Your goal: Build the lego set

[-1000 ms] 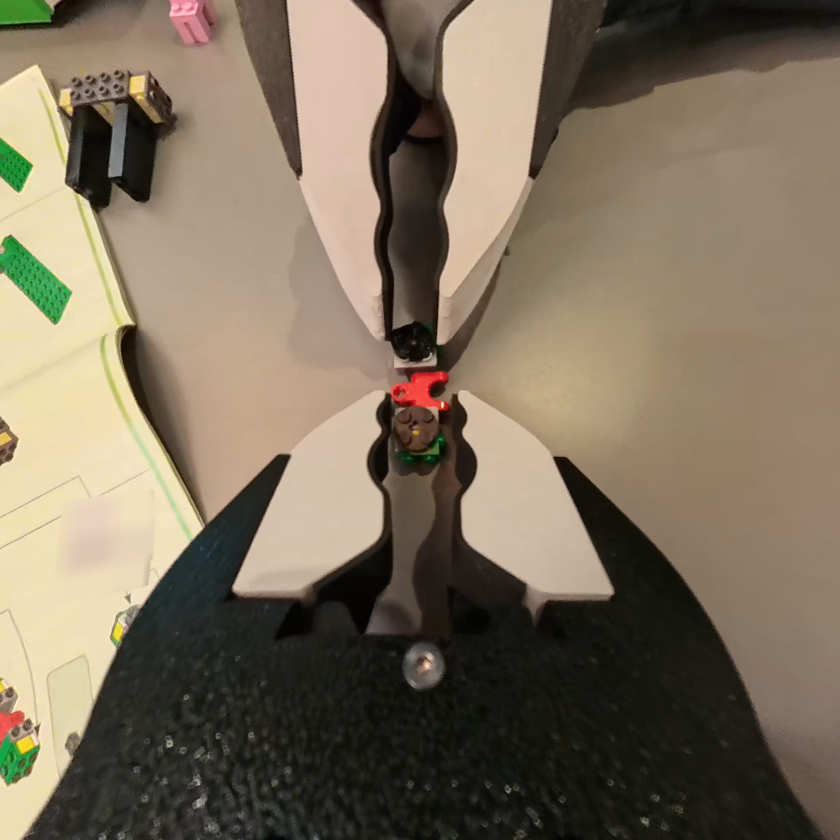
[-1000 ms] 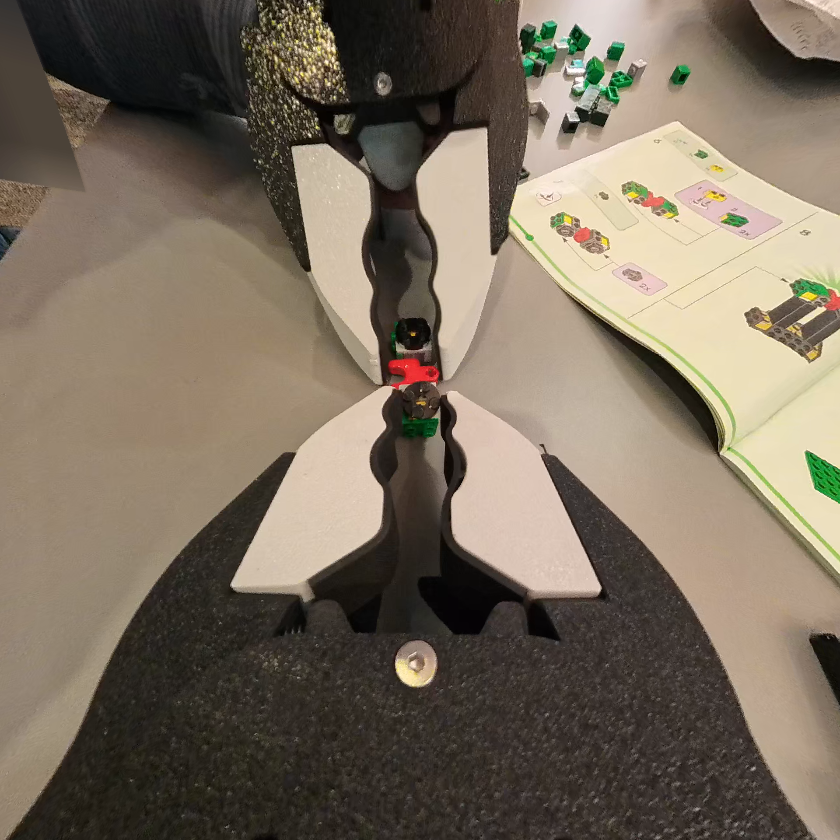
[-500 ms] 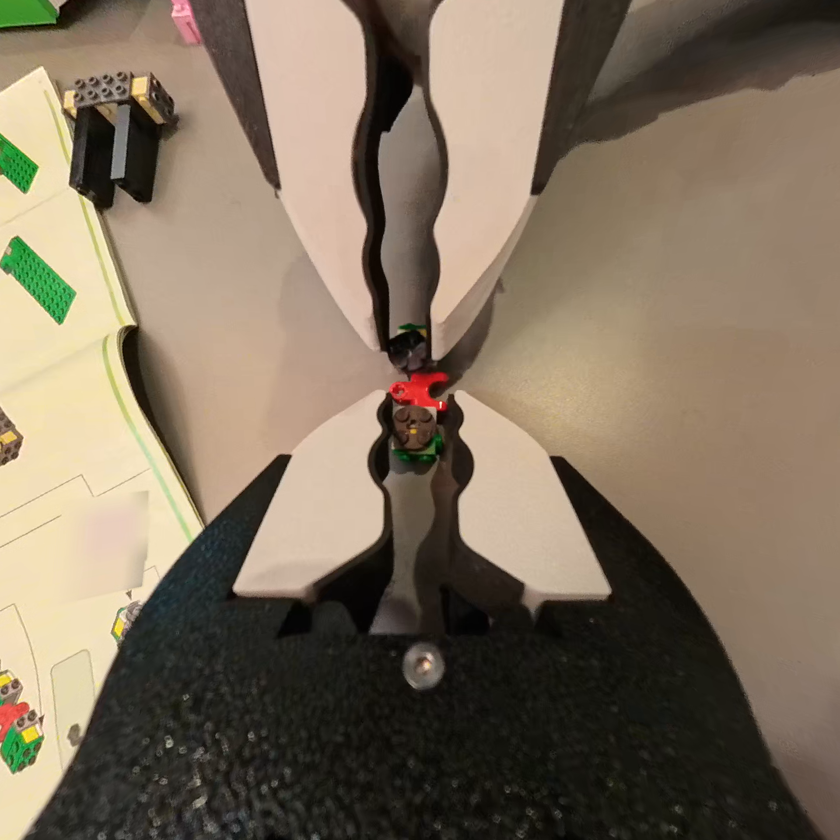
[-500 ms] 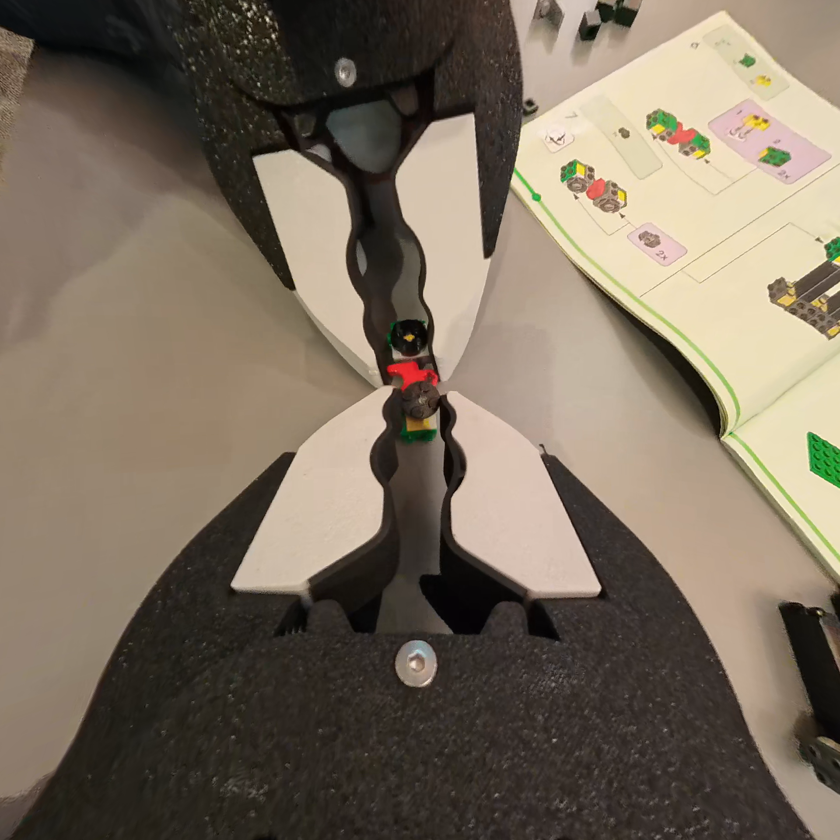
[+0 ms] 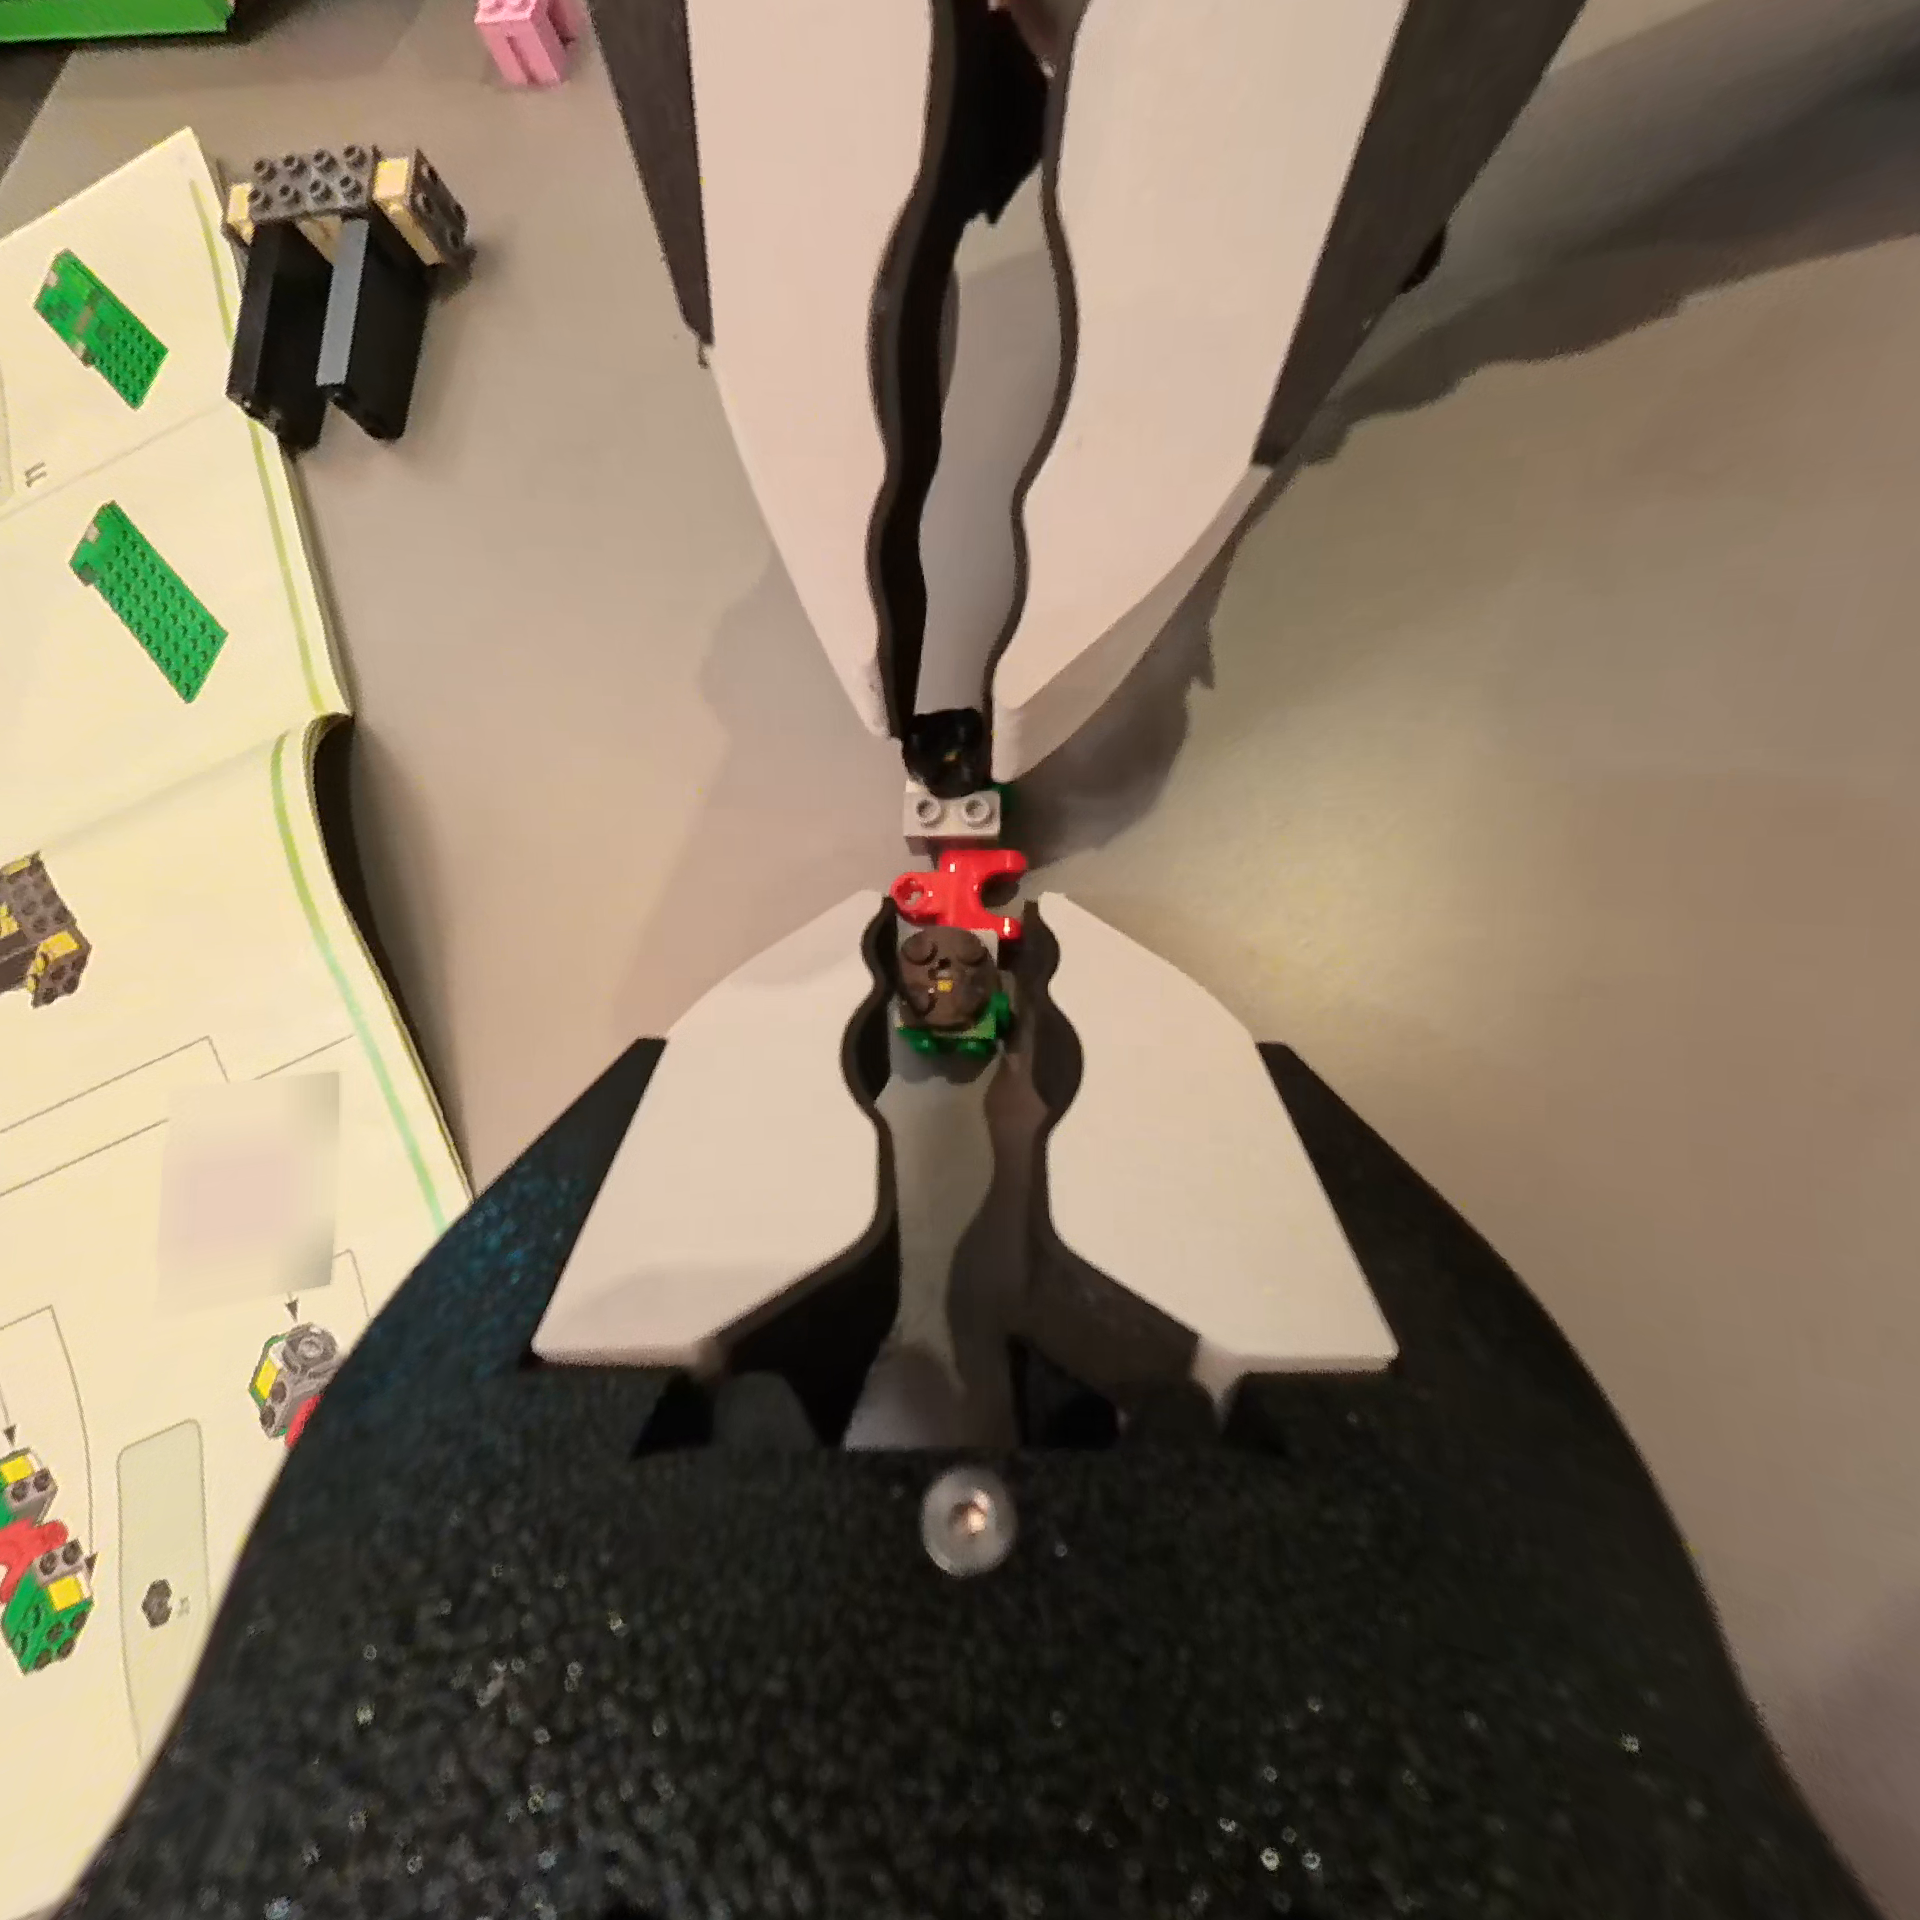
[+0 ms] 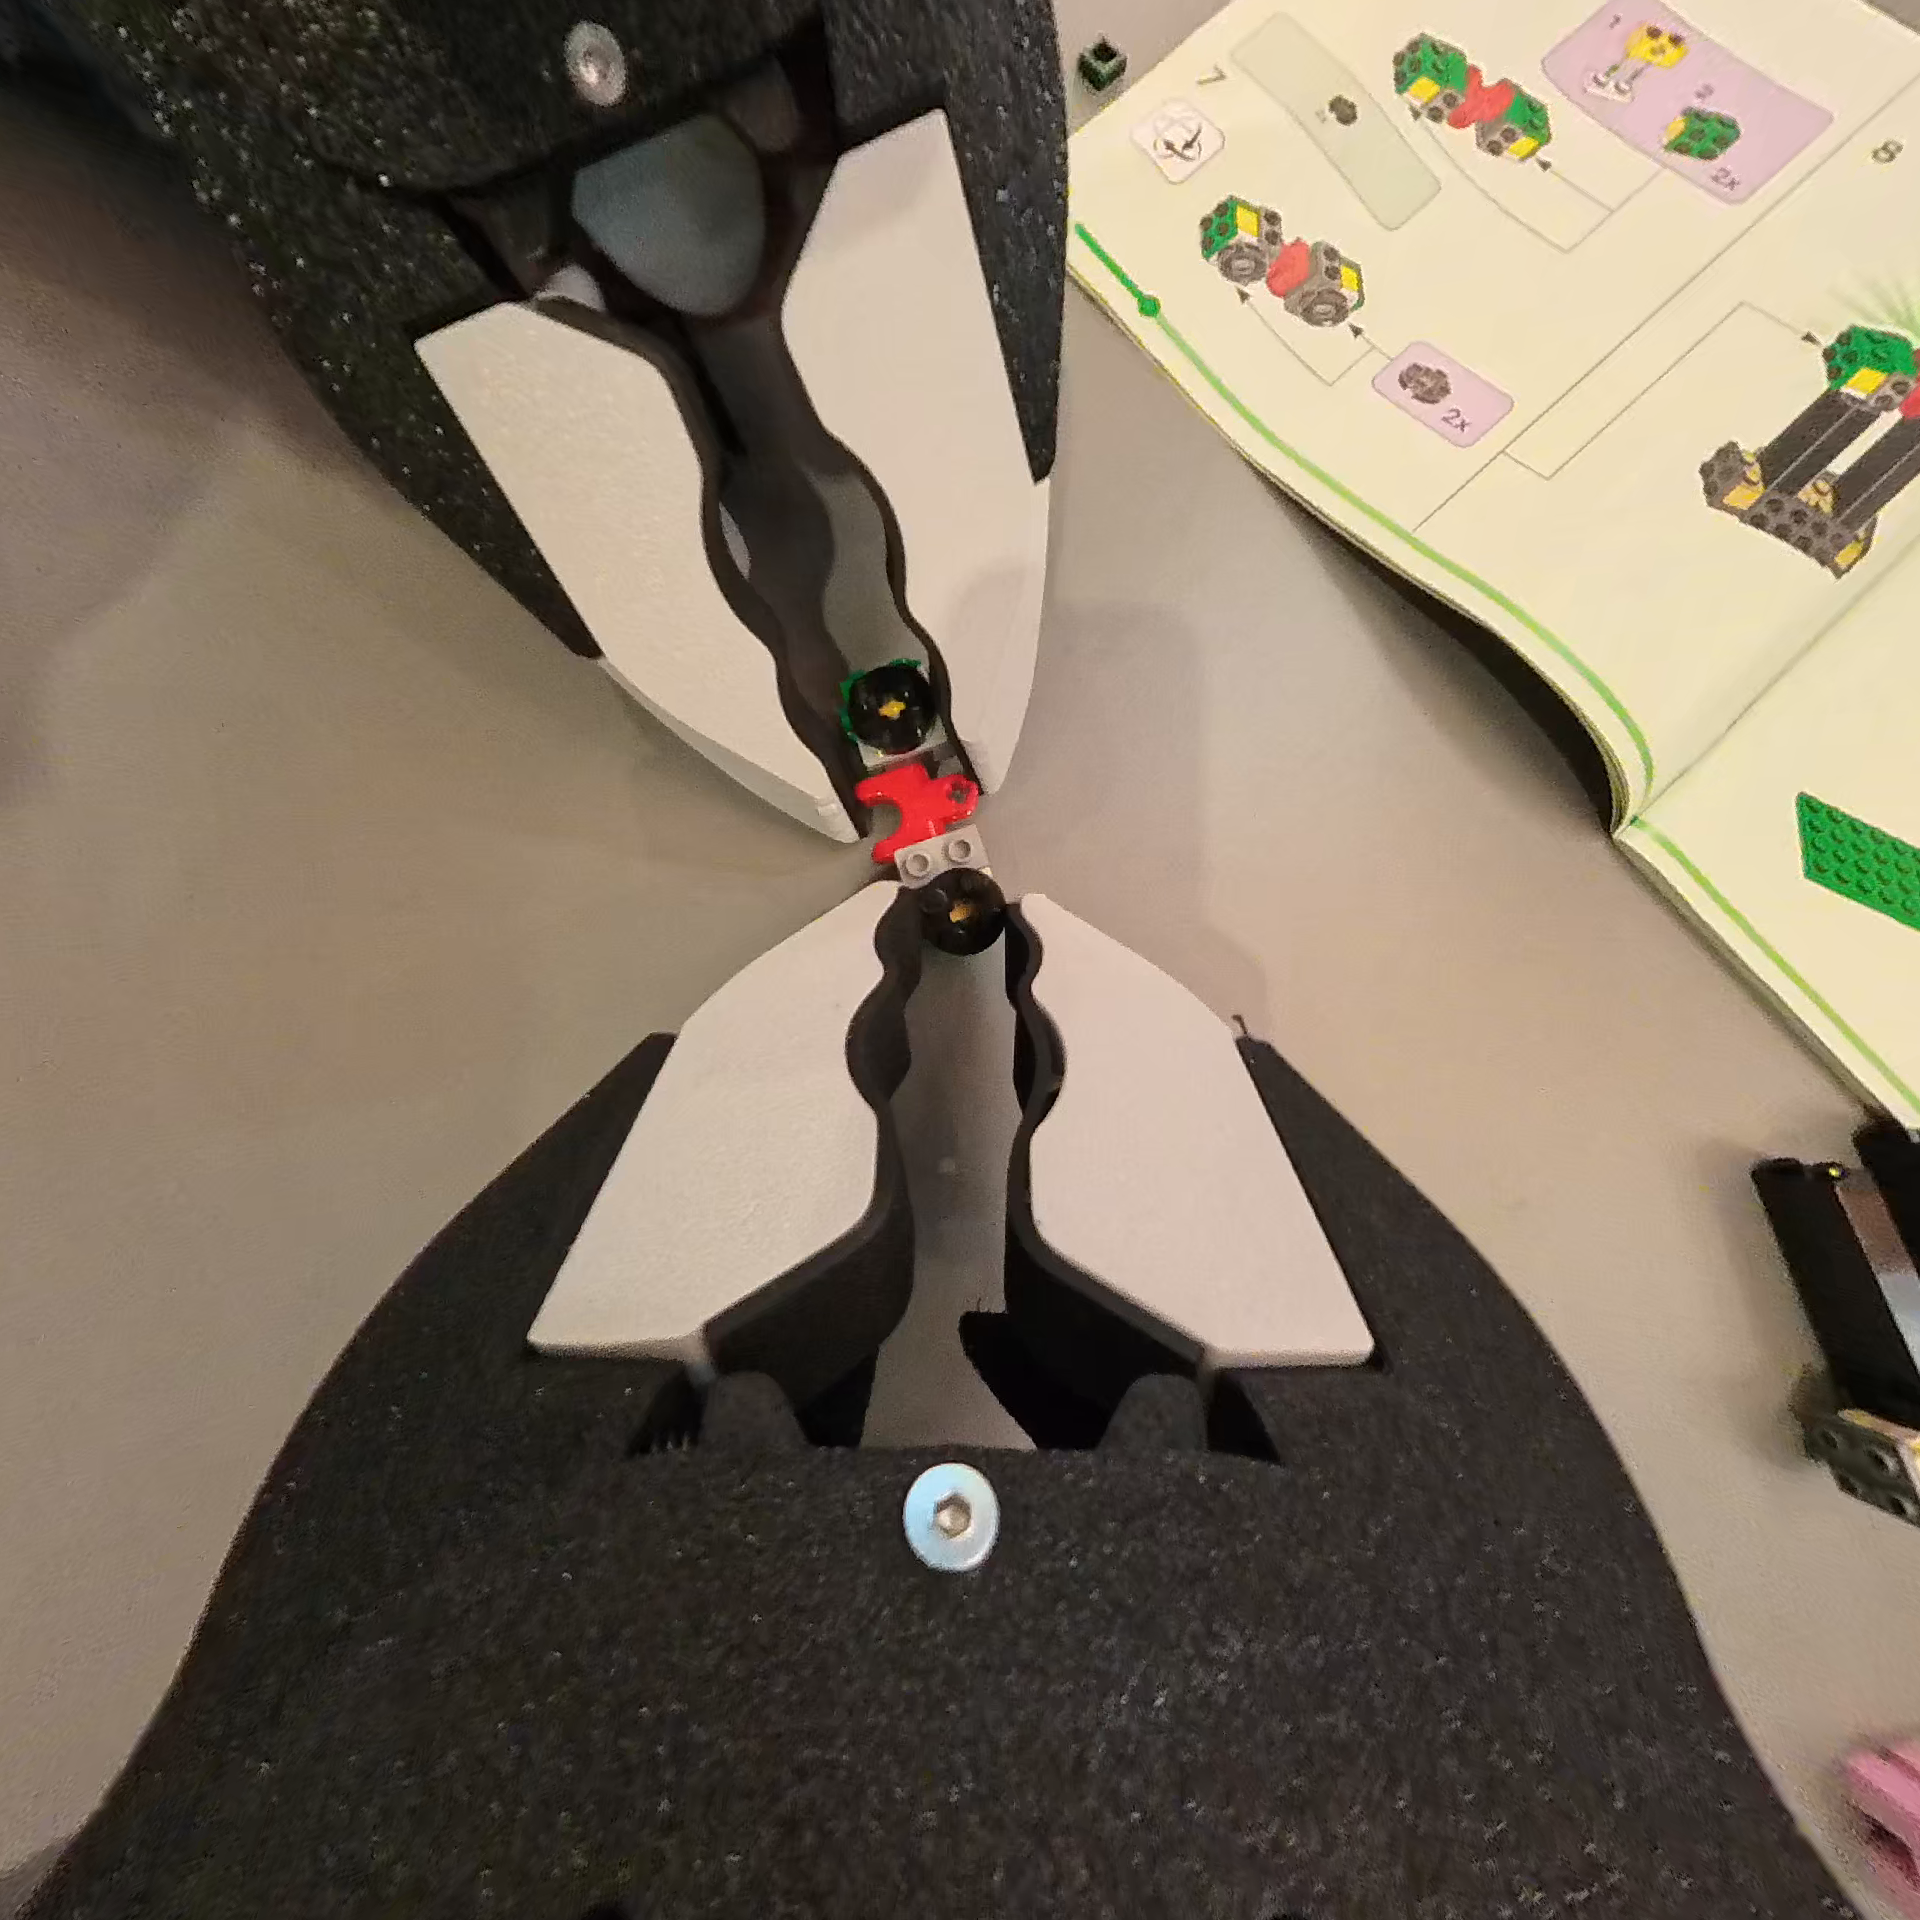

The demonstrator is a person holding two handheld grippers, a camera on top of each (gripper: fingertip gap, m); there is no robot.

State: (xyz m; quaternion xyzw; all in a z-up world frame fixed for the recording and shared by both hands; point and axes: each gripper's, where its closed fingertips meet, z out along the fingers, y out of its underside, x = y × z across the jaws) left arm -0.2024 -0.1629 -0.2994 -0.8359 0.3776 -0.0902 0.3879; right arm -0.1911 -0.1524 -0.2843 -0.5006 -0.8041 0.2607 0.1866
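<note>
My left gripper (image 5: 956, 920) is shut on a small sub-assembly (image 5: 948, 987): a dark round piece on a green brick, with a red clip piece (image 5: 961, 888) sticking out in front. My right gripper (image 6: 961, 904) is shut on a second sub-assembly: a black round piece (image 6: 961, 916) with a grey brick (image 6: 940, 860) facing forward. The two grippers meet tip to tip above the grey table. In the left wrist view a small gap shows between the grey brick (image 5: 954, 812) and the red clip. In the right wrist view the red clip (image 6: 914, 800) sits against the grey brick.
An open instruction booklet (image 5: 135, 831) lies on the table; it also shows in the right wrist view (image 6: 1558, 364). A black pillar assembly (image 5: 332, 312) with a grey studded top stands beside it. A pink brick (image 5: 525, 42) lies at the far edge. Less than 4 cm separates the two grippers' tips.
The right gripper has rolled its piece so the grey brick's studs face up. The left gripper has tilted. The two sub-assemblies stay close together, tip to tip.
</note>
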